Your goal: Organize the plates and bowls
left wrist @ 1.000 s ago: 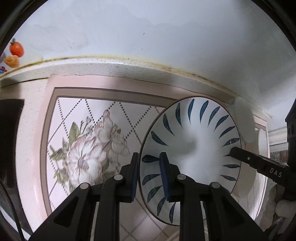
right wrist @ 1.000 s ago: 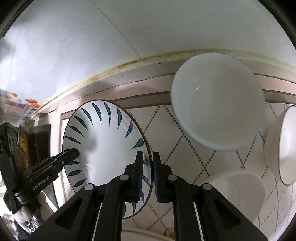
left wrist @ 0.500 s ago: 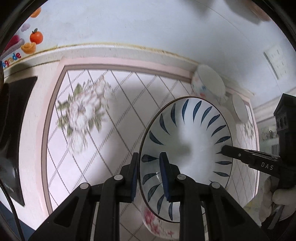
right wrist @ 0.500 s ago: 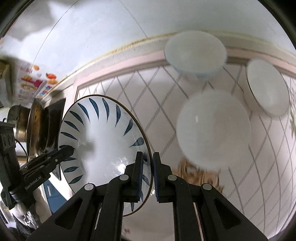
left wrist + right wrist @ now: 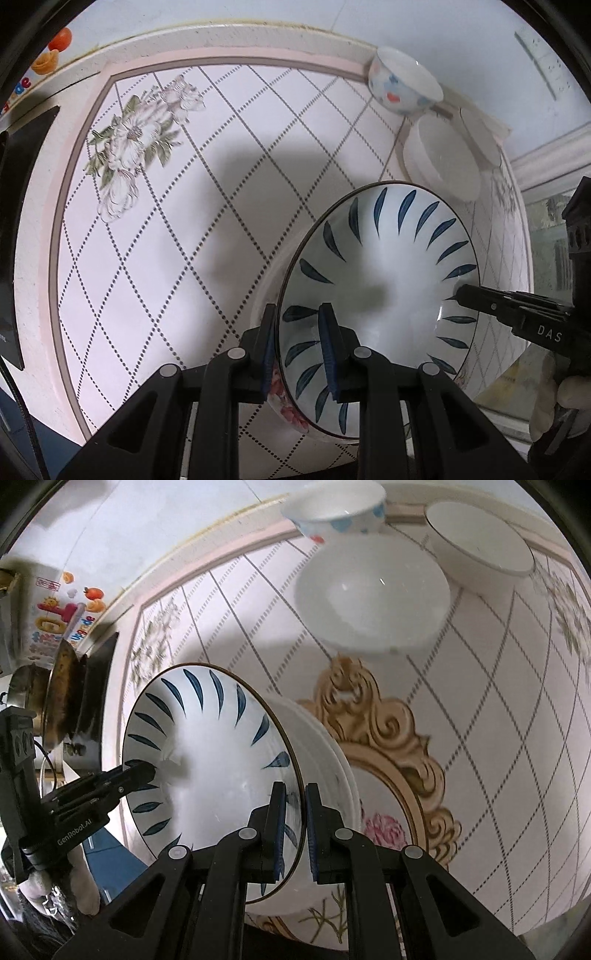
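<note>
Diamond-patterned covering with printed flowers spreads across the surface (image 5: 155, 229) below both your tools. Your left tool (image 5: 297, 350) is clamped on the near rim of the blue-leaf plate (image 5: 384, 280), one finger inside and one outside; your right tool (image 5: 293, 823) is clamped on the opposite rim, so the plate hangs between them. Directly under it sits a floral bowl (image 5: 325, 753). Ahead of the right tool stand a plain white bowl (image 5: 373, 602), a spotted bowl (image 5: 332, 513) and a rimmed white bowl (image 5: 480, 542).
</note>
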The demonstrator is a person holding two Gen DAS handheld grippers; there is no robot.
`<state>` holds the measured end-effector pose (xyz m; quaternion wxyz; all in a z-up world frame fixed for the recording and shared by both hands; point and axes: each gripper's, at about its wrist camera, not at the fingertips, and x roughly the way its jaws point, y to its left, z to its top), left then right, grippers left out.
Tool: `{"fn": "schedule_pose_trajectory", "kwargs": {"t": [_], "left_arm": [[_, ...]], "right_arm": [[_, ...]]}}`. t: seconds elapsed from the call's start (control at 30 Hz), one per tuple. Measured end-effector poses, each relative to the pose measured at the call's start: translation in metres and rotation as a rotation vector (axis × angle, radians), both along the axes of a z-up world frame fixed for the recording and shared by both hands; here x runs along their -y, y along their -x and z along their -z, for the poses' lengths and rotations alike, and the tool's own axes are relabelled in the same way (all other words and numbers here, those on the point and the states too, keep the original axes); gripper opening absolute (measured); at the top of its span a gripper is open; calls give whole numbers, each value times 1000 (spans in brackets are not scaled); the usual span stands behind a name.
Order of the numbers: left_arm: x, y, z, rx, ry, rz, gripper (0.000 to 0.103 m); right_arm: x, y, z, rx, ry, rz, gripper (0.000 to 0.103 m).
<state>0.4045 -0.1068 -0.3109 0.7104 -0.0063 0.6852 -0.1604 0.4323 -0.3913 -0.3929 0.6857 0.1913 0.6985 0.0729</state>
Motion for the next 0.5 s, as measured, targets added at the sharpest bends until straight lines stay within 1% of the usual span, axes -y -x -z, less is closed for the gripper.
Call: {"fn": "schedule_pose_trajectory", "kwargs": {"t": [0.13, 0.3, 0.5], "left_arm": [[10, 2, 7, -7, -24, 24, 19], [15, 3, 17, -21, -45, 34, 20], [14, 3, 24, -37, -53, 22, 20]], "right_arm": [[3, 11, 10, -13, 12, 5, 12], [10, 18, 19, -29, 4, 19, 12], [10, 21, 24, -33, -10, 21, 12]]}}
